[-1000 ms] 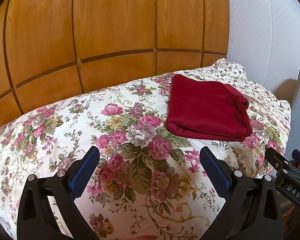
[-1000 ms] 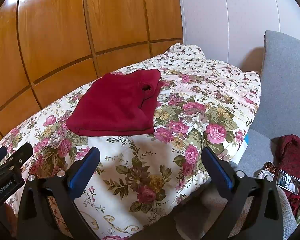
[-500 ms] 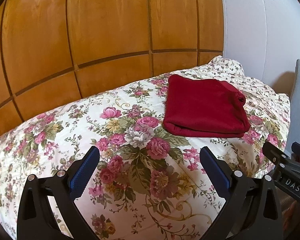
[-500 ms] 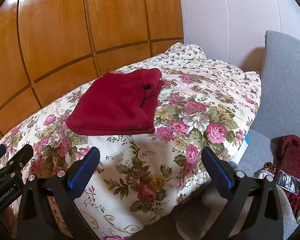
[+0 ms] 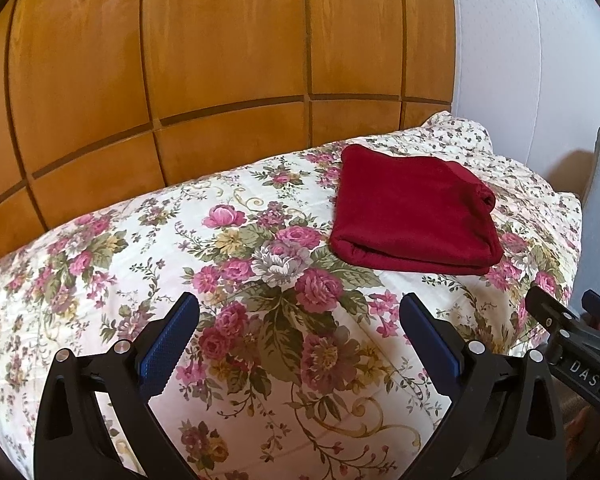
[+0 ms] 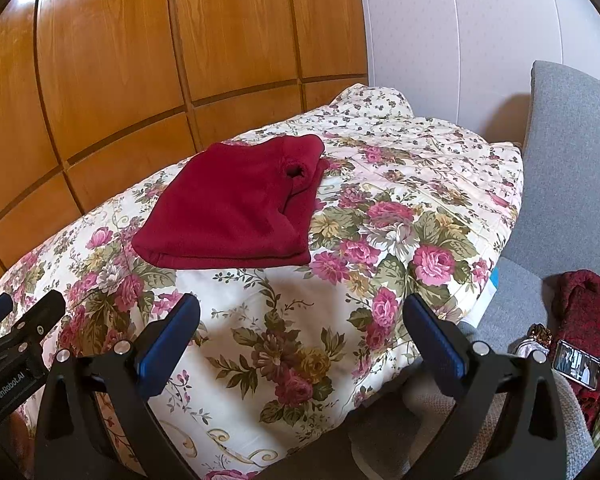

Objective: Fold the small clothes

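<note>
On the quilt [image 5: 260,280]: red garment [image 5: 412,216] lies folded.
Grippers: left gripper [image 5: 299,322], right gripper [image 6: 301,322] spread, empty.
Advice: square its loose corner.

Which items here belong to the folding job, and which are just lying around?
Job:
- folded red garment
- floral quilt it lies on
- left gripper, right gripper, both open and empty

Lying about:
- phone
- dark red patterned cloth
- grey chair

A home bedroom: floral quilt [image 5: 260,280], wooden panelled wardrobe [image 5: 220,60], grey chair [image 6: 568,168].
</note>
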Available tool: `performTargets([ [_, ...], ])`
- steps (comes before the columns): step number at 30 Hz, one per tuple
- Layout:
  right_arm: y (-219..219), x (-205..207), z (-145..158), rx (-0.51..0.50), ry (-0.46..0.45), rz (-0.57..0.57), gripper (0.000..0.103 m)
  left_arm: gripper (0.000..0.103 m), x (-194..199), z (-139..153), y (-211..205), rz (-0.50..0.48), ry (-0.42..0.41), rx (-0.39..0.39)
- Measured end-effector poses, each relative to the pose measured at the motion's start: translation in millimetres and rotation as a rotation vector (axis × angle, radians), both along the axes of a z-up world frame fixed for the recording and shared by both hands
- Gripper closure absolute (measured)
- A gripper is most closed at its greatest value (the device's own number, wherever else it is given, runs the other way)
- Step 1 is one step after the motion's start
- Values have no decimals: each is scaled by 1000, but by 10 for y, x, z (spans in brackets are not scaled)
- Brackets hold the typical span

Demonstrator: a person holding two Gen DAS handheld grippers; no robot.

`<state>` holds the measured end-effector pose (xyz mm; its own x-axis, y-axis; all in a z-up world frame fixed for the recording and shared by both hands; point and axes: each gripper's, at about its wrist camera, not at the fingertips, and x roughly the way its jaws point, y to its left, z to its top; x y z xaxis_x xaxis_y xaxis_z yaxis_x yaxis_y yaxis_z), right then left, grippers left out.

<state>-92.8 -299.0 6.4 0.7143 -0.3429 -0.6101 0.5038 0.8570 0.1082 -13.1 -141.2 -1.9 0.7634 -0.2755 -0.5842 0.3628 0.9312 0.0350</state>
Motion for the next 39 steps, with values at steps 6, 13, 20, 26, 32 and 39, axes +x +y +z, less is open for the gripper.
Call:
performTargets([
  [6, -1, 4, -6, 1, 0, -1, 2, 4, 23, -26, -15, -15, 20, 9],
  [13, 13, 15, -67, 7, 12, 3, 2, 4, 101, -97, -11, -15, 51, 15],
  [20, -265, 260, -252, 97, 143, -37, 2, 4, 442, -261, 156, 32, 112, 59],
  [26, -918, 608, -211, 110, 207, -179, 2, 4, 1089, -467, 751, 242, 132, 160],
  [32, -1816, 1184, -212, 175, 207, -402, 2, 4, 1773, -670, 1673, 459, 212, 210],
  [39, -2632, 1854, -599, 242, 265, -371, 2, 4, 2223, -822, 2948, 759, 308, 219],
])
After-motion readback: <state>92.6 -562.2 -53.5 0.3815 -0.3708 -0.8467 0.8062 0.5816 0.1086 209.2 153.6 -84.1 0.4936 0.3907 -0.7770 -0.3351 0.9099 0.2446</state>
